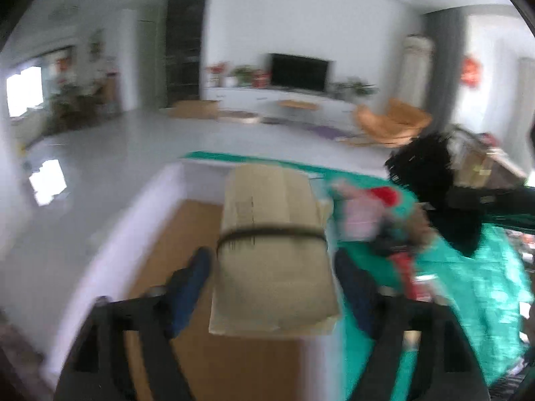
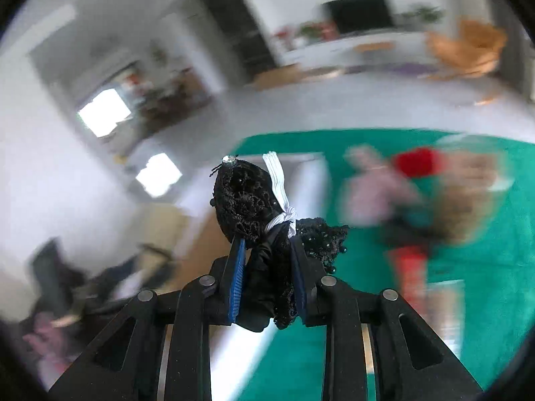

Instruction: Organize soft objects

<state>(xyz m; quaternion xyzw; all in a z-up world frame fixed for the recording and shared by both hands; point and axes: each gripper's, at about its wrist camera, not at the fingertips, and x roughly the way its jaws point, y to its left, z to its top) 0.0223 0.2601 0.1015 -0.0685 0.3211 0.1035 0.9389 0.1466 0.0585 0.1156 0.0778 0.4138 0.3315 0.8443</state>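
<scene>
Between the right gripper [image 2: 267, 250] fingers, closed tight, sits a black lace piece [image 2: 244, 197]; left gripper [image 1: 271, 267] gapes around a cardboard flap [image 1: 271, 234]; toys [image 2: 378, 190] remain unsorted beyond.

Pretty plain living room: white walls, pale grey glossy floor [image 1: 110, 153], a black TV [image 1: 298, 72] on a long white cabinet [image 1: 274, 99], orange chair [image 1: 391, 123] nearby, bright window [image 1: 25, 92] on the left.

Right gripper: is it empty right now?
No. The right gripper is shut on a black lace piece tied with a white band, pinched between its blue pads.
</scene>
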